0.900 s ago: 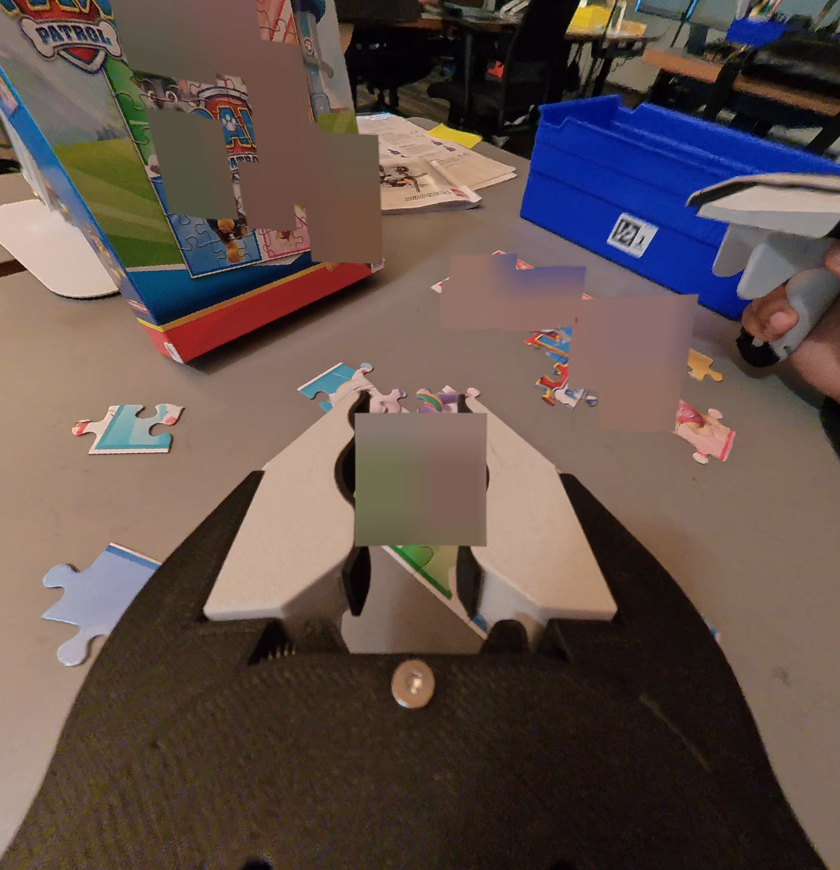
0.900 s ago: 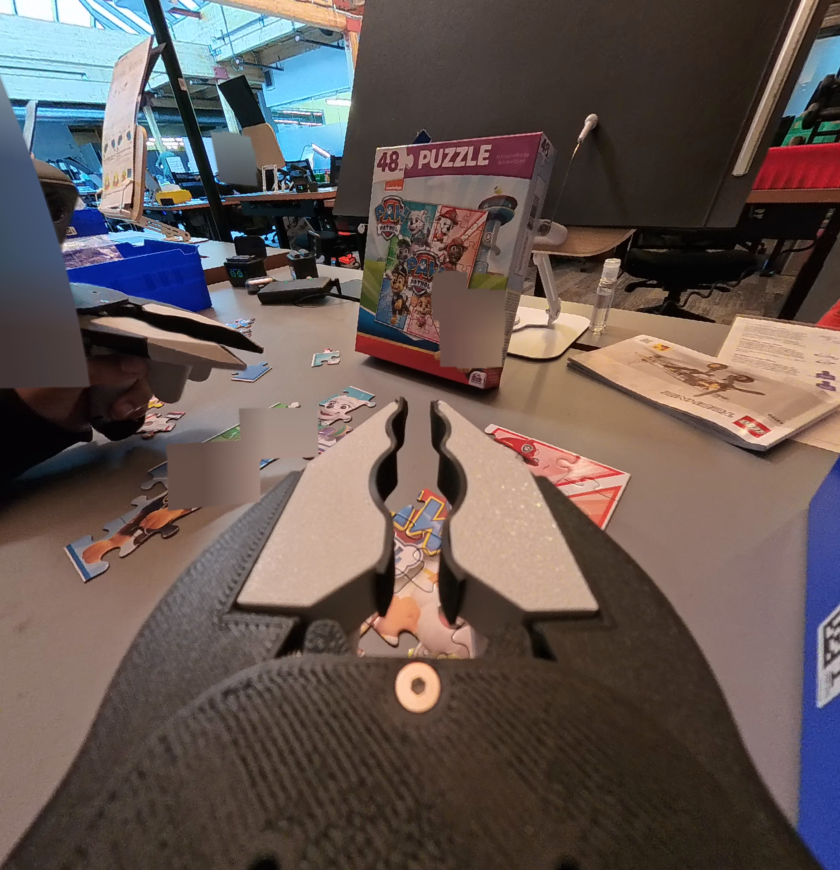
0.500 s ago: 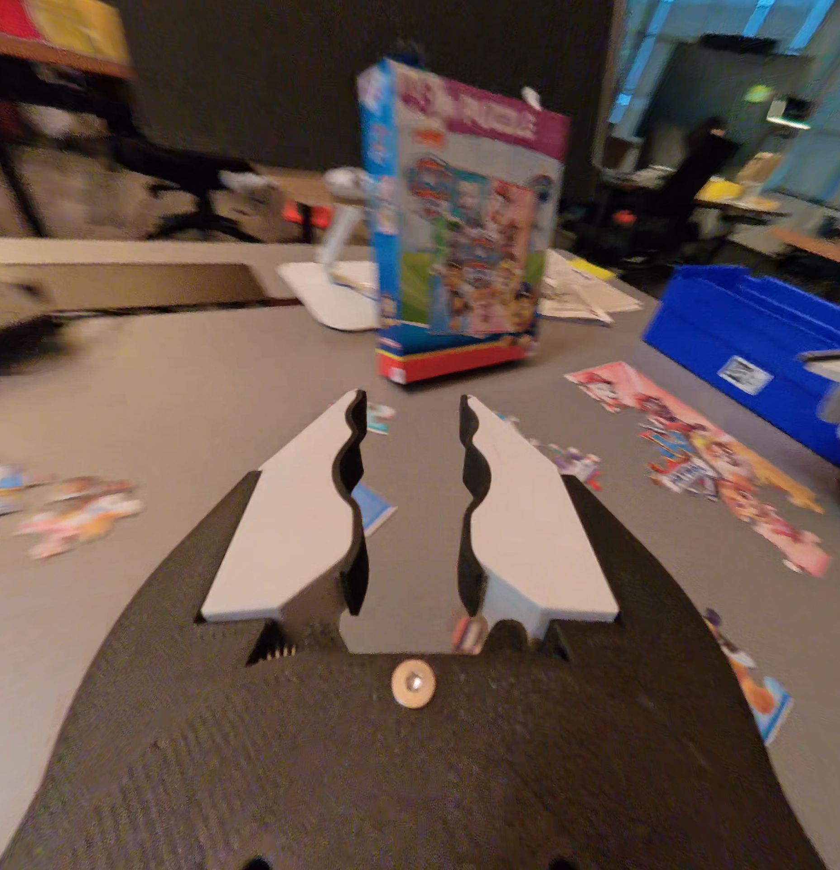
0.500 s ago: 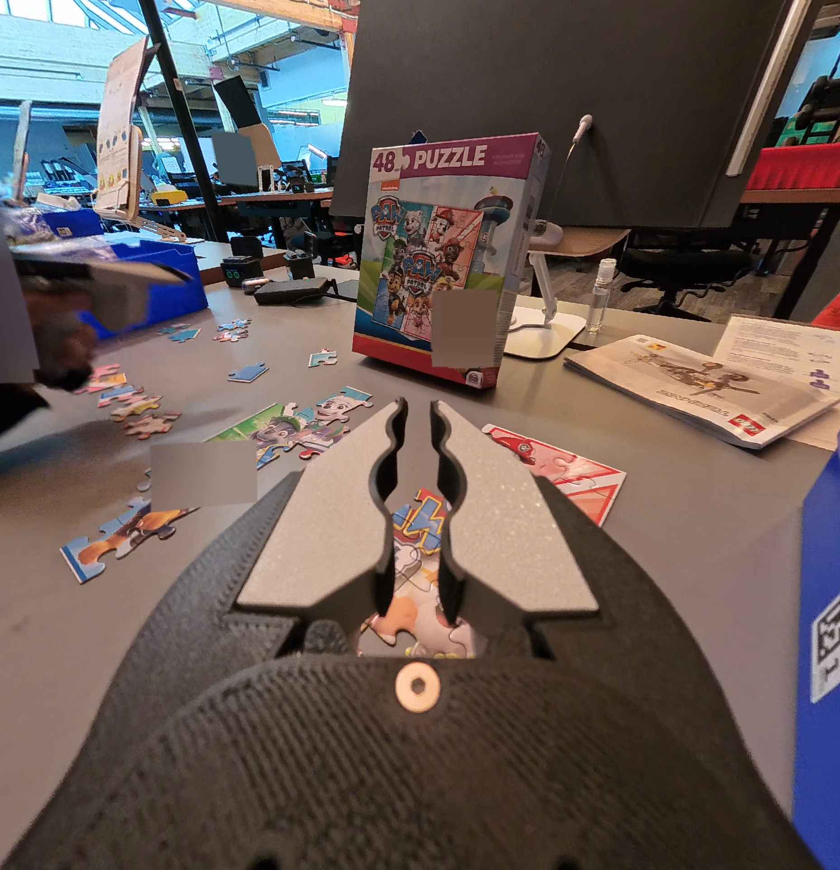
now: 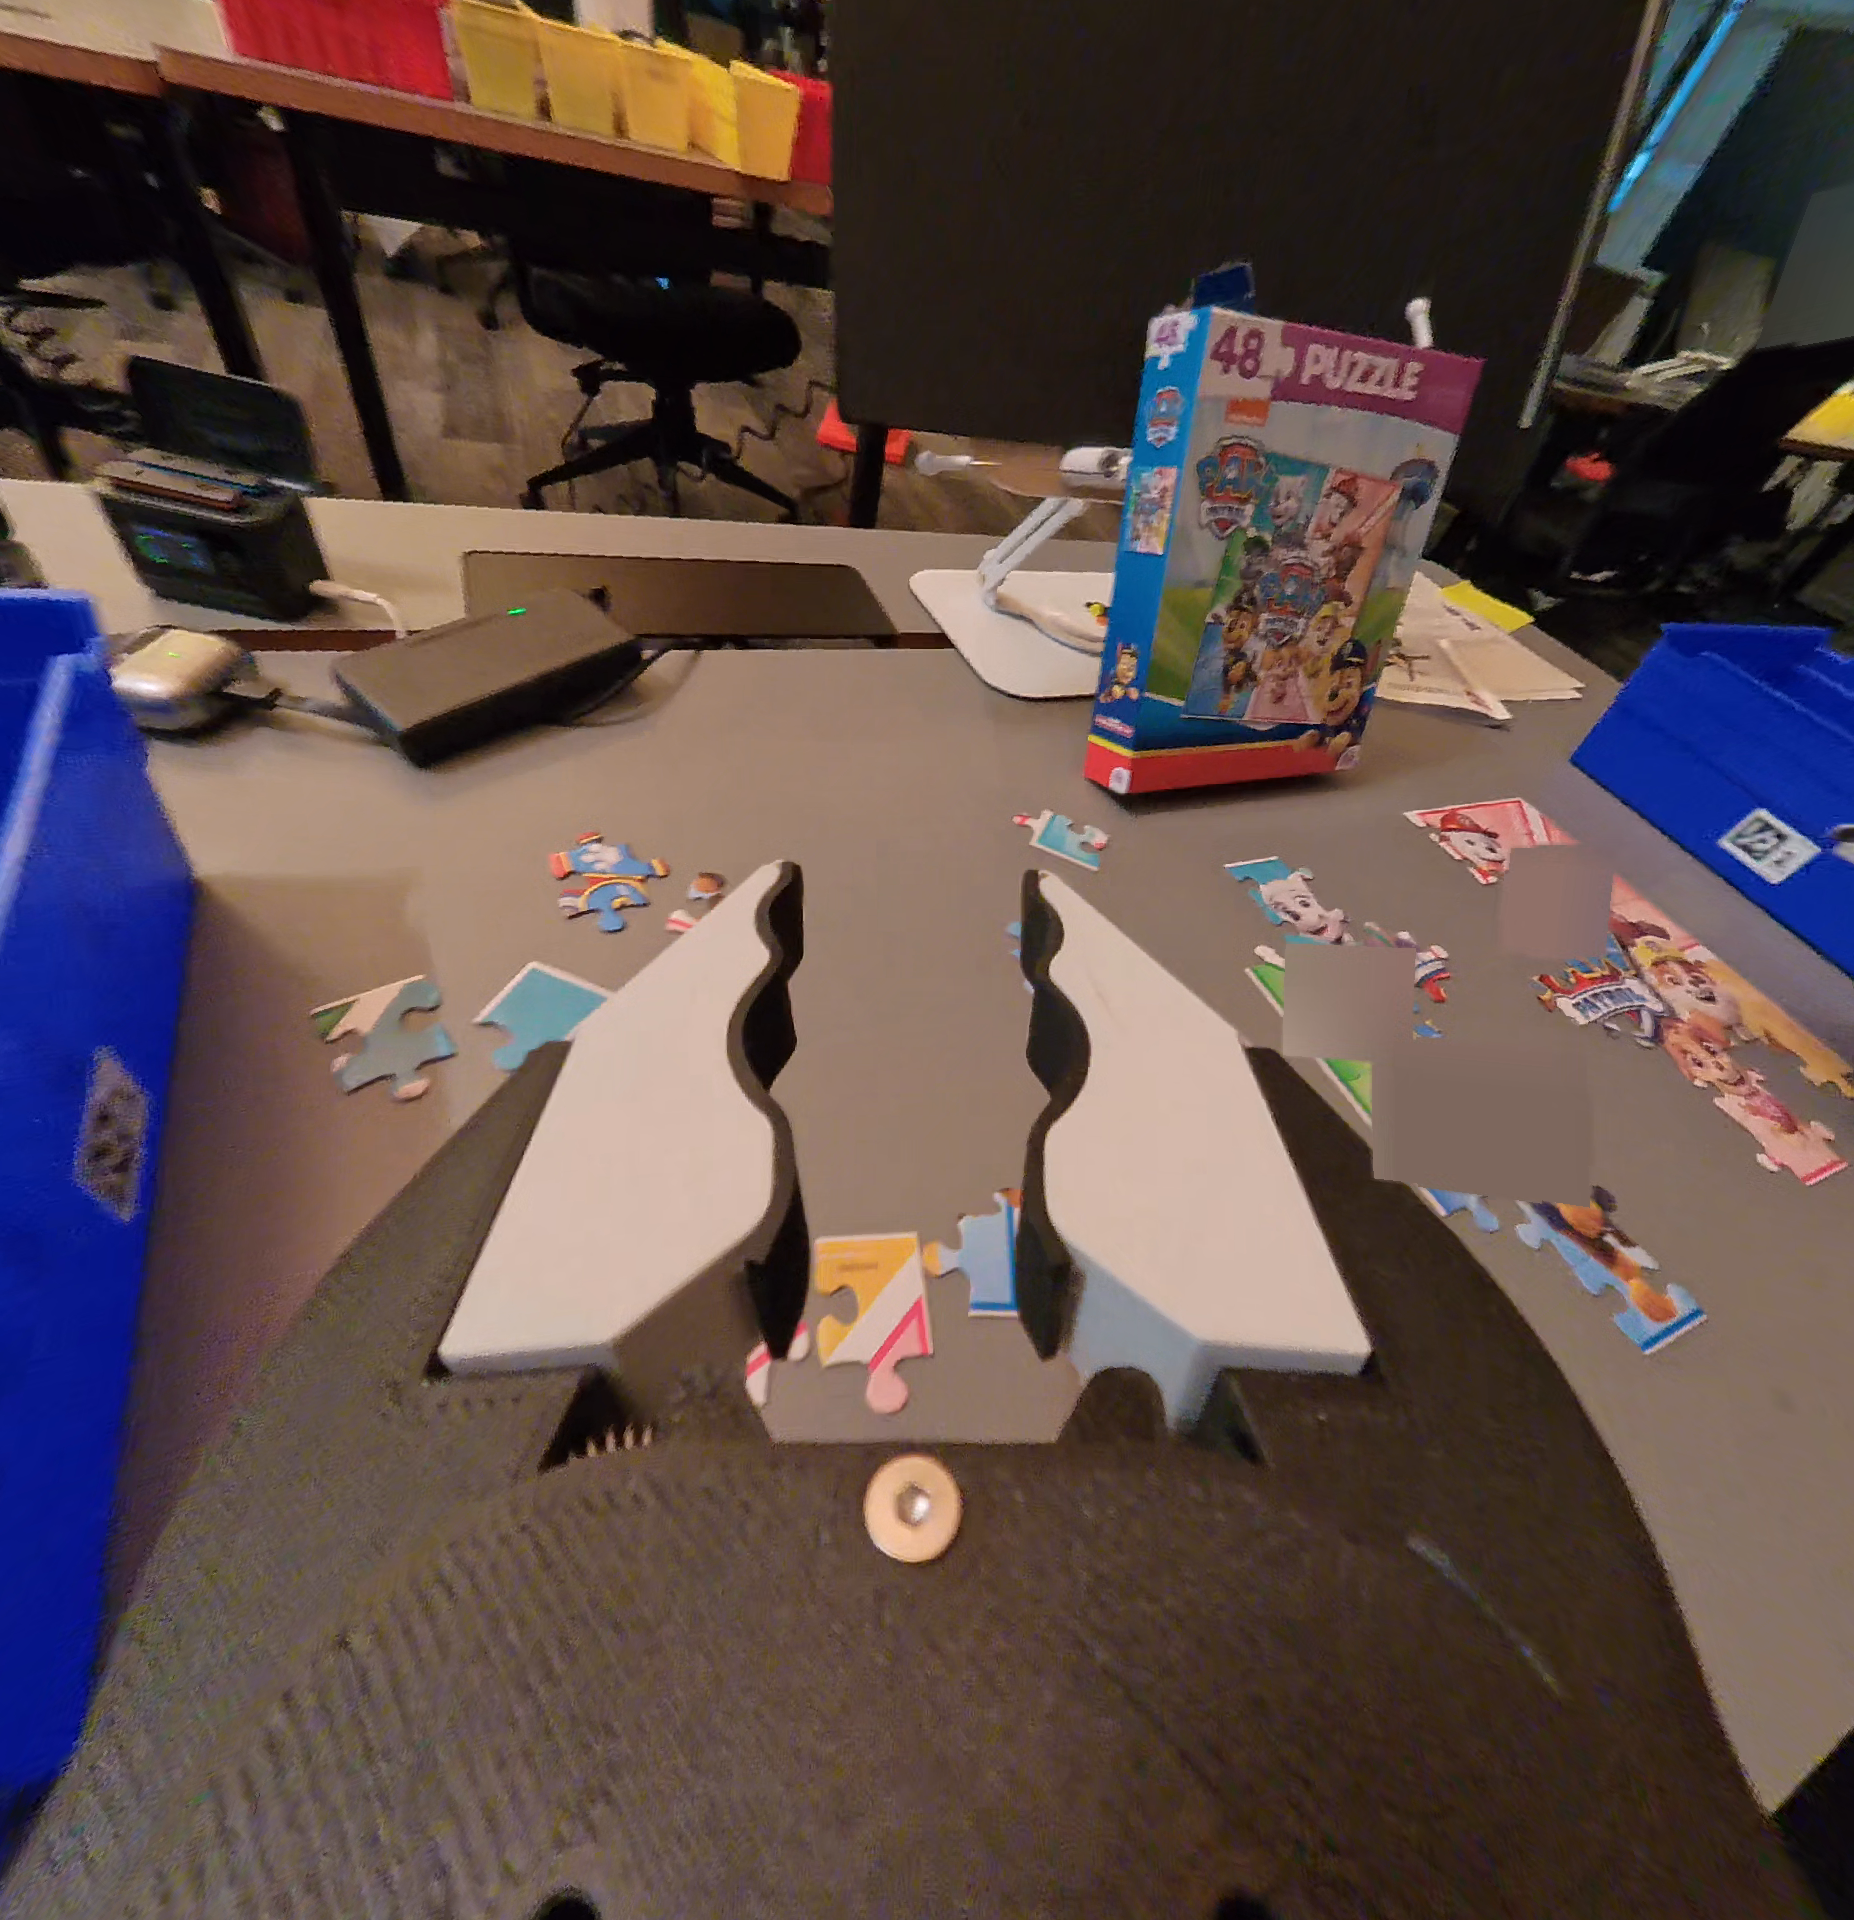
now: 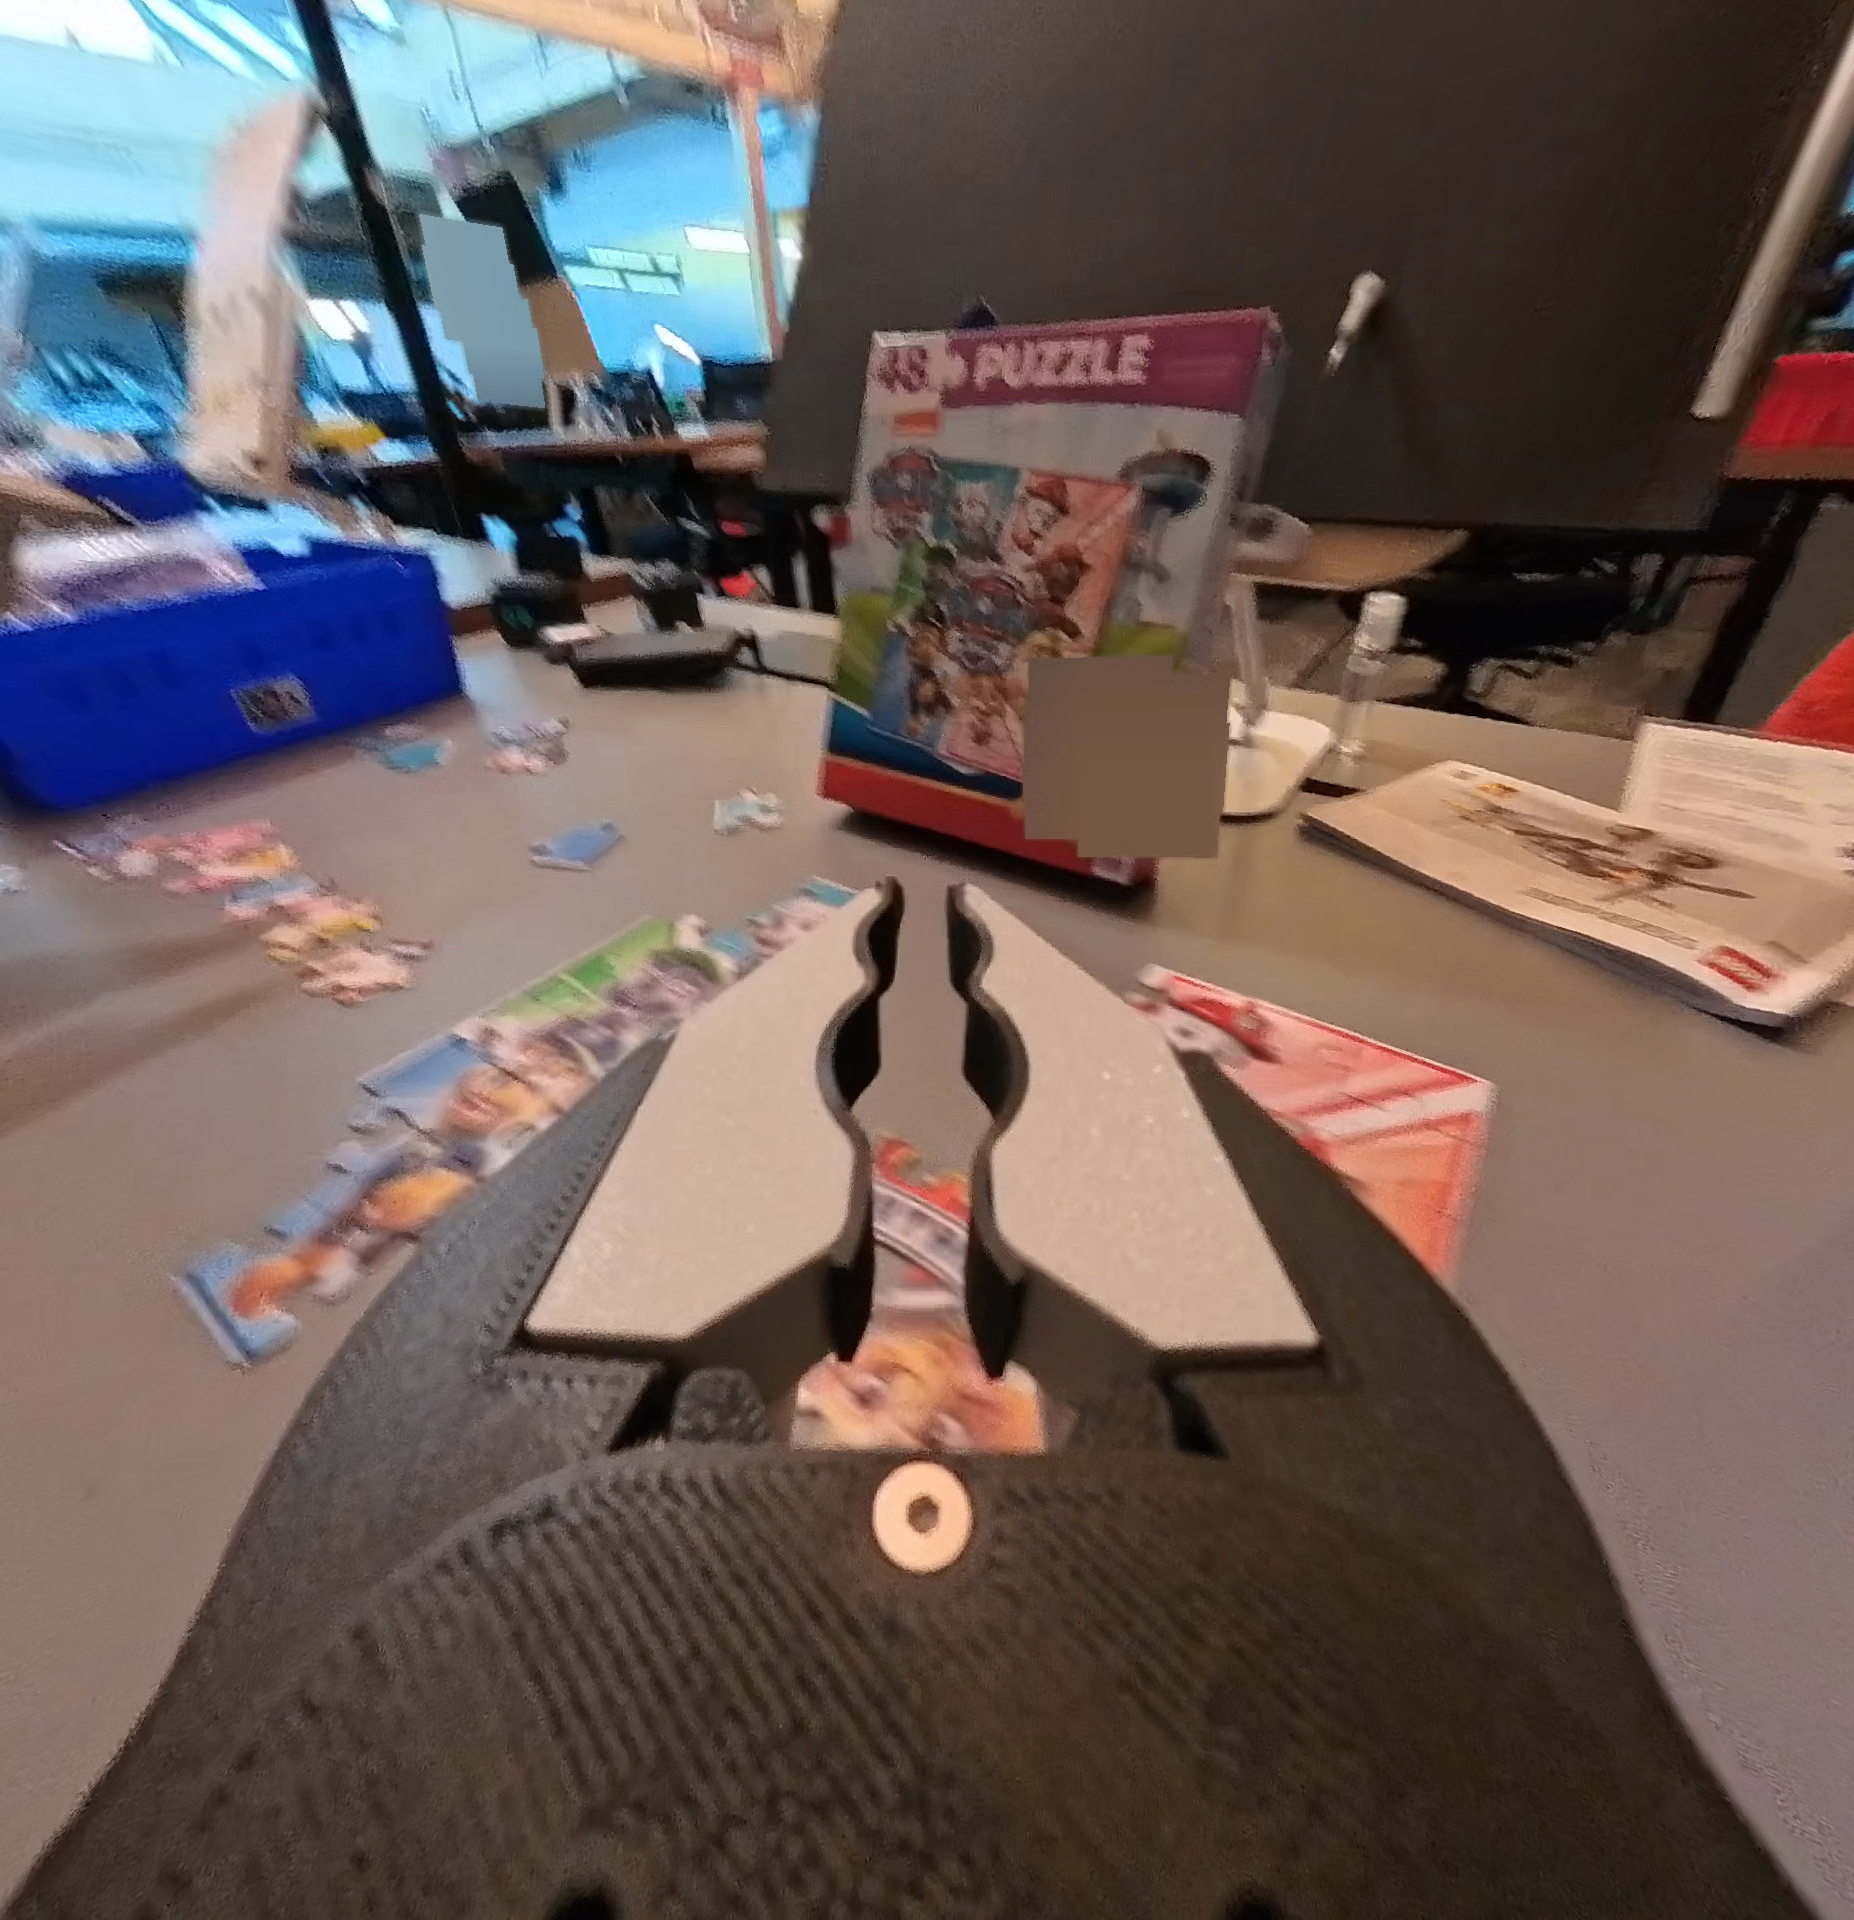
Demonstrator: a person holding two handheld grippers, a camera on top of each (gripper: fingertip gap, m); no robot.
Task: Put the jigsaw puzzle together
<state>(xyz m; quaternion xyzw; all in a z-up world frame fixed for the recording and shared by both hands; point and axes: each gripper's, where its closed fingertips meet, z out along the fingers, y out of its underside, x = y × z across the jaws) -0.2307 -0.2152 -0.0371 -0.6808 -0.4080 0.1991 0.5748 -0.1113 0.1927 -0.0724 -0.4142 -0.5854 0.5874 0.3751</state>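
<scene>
Swung away from the puzzle box (image 5: 1278, 551), our left hand-held gripper (image 5: 910, 894) hung spread and empty over loose pieces (image 5: 869, 1304) on the tabletop (image 5: 881, 769), while our right hand-held gripper (image 6: 923, 904) sat nearly pressed together, empty, above the joined puzzle (image 6: 549, 1029).

Printed lettering marks the upright puzzle box (image 5: 1278, 561), a coded sticker the blue bin (image 5: 1775, 727)
</scene>
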